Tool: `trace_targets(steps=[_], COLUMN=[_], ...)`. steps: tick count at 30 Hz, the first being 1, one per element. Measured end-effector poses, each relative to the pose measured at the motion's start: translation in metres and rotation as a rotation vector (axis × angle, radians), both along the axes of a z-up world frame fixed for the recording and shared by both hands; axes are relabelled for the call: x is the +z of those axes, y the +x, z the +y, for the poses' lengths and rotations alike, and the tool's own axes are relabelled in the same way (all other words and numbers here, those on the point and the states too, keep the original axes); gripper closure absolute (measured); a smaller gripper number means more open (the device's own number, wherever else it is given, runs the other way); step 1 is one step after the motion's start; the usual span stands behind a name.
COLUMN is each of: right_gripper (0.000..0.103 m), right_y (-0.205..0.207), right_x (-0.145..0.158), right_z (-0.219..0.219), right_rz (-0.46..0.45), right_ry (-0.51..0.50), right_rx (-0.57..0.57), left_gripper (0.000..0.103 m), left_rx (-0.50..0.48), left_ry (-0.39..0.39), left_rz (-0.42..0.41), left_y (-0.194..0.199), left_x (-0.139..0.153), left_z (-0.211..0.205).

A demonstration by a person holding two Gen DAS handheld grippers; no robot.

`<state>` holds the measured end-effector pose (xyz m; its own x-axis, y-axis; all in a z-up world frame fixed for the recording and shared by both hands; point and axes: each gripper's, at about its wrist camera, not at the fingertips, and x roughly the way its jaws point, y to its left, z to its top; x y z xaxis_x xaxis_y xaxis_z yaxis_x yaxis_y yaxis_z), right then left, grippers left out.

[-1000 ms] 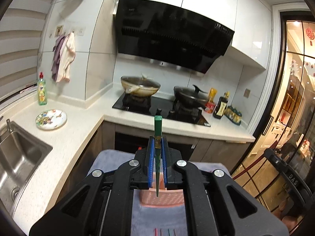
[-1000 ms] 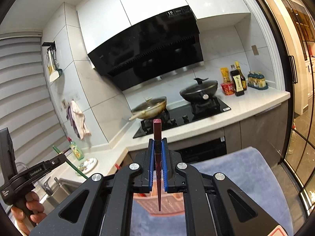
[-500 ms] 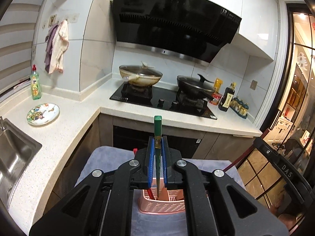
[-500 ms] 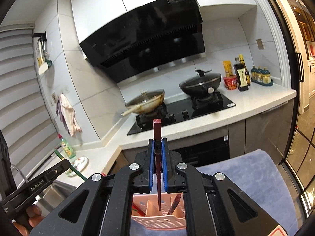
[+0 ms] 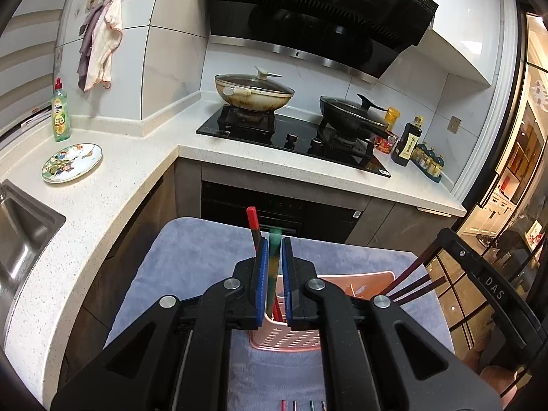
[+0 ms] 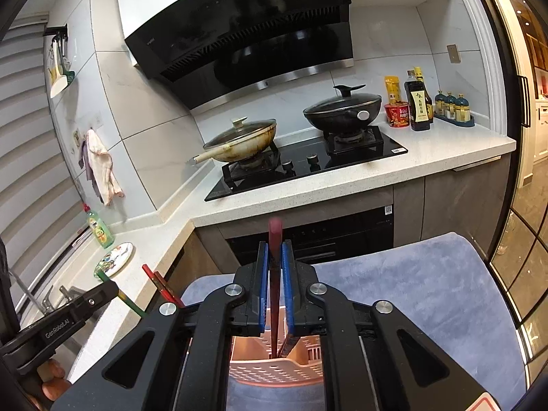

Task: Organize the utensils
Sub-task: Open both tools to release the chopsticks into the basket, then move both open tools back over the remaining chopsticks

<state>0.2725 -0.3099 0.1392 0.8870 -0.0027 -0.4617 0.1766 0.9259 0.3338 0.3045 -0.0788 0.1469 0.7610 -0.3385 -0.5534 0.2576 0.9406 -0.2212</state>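
pink slotted utensil basket [image 6: 274, 371] w/ dark red chopstick [image 6: 275, 274] upright inside.

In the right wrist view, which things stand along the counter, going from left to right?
Green soap bottle → patterned plate → pale wok with glass lid → black wok → red cup → dark sauce bottle → small jars.

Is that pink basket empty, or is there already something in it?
Not empty: the pink basket already holds dark chopsticks, and a red chopstick stands up from it.
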Motion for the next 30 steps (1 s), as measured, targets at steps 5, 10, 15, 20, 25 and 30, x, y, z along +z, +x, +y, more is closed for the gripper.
trace_targets(steps=[5, 10, 15, 20, 25, 30], right_gripper=[0.089, 0.089, 0.089, 0.077, 0.075, 0.07], right_y=[-0.01, -0.024, -0.044, -0.072, -0.103, -0.135], right_x=[0.006, 0.013, 0.02, 0.024, 0.017, 0.008], right_z=[-0.001, 0.0, 0.007, 0.014, 0.023, 0.03], right_rz=[-0.018, -0.035, -0.048, -0.063, -0.052, -0.03], right_ry=[0.0, -0.006, -0.033, -0.06, -0.104, -0.147], right_rx=[-0.005, -0.003, 0.003, 0.012, 0.022, 0.022], left_gripper=[0.085, 0.081, 0.075, 0.062, 0.062, 0.06], left_rx=[0.007, 0.007, 0.004, 0.009, 0.022, 0.037], left_ry=[0.001, 0.009, 0.027, 0.051, 0.081, 0.112], left_rz=[-0.001, -0.015, -0.031, -0.063, -0.066, -0.063], left_y=[-0.005, -0.016, -0.032, -0.054, -0.077, -0.099], left_x=[0.001, 0.006, 0.011, 0.014, 0.012, 0.005], left_z=[0.002, 0.001, 0.0, 0.002, 0.005, 0.009])
